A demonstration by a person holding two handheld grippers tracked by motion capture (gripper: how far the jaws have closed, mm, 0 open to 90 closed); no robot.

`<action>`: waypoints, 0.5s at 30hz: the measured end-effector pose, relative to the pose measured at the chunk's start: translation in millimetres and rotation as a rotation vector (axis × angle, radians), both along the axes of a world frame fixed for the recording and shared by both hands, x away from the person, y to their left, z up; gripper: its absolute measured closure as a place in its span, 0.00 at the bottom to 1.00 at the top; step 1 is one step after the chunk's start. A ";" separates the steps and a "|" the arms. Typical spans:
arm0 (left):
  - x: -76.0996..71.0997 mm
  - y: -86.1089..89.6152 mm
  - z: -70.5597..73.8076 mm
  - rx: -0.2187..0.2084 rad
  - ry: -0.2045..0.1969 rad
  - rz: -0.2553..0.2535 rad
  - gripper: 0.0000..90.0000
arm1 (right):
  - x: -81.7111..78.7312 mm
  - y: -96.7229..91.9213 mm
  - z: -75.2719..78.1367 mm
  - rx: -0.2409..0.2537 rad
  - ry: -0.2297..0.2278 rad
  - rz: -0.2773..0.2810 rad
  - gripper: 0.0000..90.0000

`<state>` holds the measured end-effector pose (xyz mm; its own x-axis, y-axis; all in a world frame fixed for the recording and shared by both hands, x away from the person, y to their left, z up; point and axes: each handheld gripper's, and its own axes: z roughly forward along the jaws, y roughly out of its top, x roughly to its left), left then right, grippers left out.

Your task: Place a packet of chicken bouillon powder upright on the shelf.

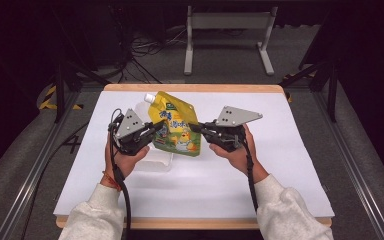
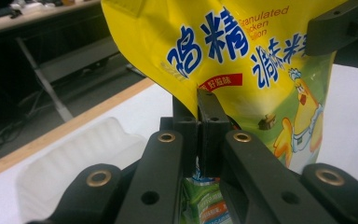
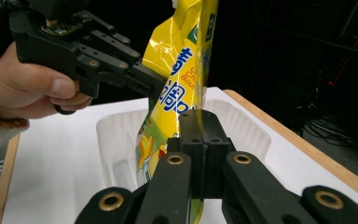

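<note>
so the person has a pair of tongs in each hand and both are clamped on the same yellow pouch [image 1: 176,126], holding it up over the white worktop [image 1: 260,165]. the left tongs [image 1: 156,129] have their jaws pressed together on the pouch's left edge, roughly at mid height; in the left gripper view the film is pinched right between the two black jaws, just under the red label. the right tongs [image 1: 196,127] are doing the same on the opposite edge, jaws shut on the film with nothing spread.

the pouch hangs upright-ish, tilted a bit, with its white spout cap [image 1: 150,97] at the top left. under and behind it sits a clear plastic tray [image 1: 156,161] on the worktop. the pouch bottom looks like it's just above or maybe brushing the tray, can't really tell from these angles.

handling-wise it's a soft glossy bag, looks like granulated chicken bouillon, so i'd guess the contents shift and slump toward the bottom. the film is slick and creases easily, you can see it buckle near the right tongs in the right gripper view. the flat sealed side edges are the sensible spots to grab, which is where both are now. grabbing the bulging middle would probably just slip. doesn't look fragile, but a hard tug in opposite directions might stress the seams.
</note>
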<state>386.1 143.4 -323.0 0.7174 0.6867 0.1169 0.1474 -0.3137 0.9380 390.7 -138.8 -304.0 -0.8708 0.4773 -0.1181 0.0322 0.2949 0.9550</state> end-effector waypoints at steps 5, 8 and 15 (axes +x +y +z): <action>5.0 13.2 -2.2 -0.014 -0.001 0.013 0.97 | 6.5 12.9 -1.9 0.015 0.009 0.005 1.00; 7.7 18.9 -4.1 -0.020 0.002 0.029 0.96 | 9.3 21.7 -4.4 0.013 0.008 0.012 1.00; 11.2 31.7 -10.8 -0.034 0.008 0.041 0.95 | 13.5 38.1 -11.0 0.023 0.021 0.029 1.00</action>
